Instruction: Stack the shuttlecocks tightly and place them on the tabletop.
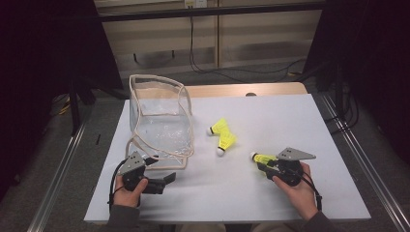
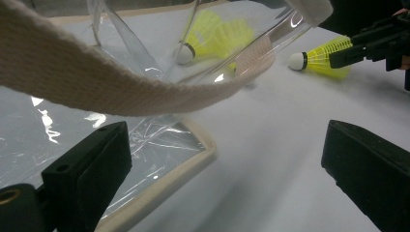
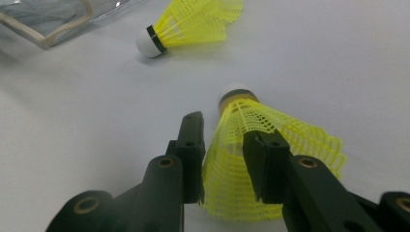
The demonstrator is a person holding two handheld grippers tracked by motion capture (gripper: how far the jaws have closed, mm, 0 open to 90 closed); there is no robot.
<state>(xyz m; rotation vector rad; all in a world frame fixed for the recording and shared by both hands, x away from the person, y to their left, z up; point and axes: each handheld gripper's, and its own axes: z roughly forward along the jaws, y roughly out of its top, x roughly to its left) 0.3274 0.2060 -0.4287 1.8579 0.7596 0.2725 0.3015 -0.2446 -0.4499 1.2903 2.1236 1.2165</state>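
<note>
1. At the surface's (image 1: 300, 125) near right, your right gripper (image 3: 223, 159) pinches a yellow shuttlecock's (image 3: 251, 159) mesh skirt.
2. Your left gripper (image 2: 227, 169), jaws spread wide, sits beside the clear bag's (image 1: 159, 121) beige strap (image 2: 96, 82).
3. Two more shuttlecocks (image 1: 222, 135) lie touching each other, mid-surface.

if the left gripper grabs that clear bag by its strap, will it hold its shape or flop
Probably flop. The clear bag has thin wrinkled film walls, and its rim already sags. The fabric strap drapes in a loose curve, so it should bend freely. The bag looks empty, so likely light; the open left gripper might drag it.
</note>
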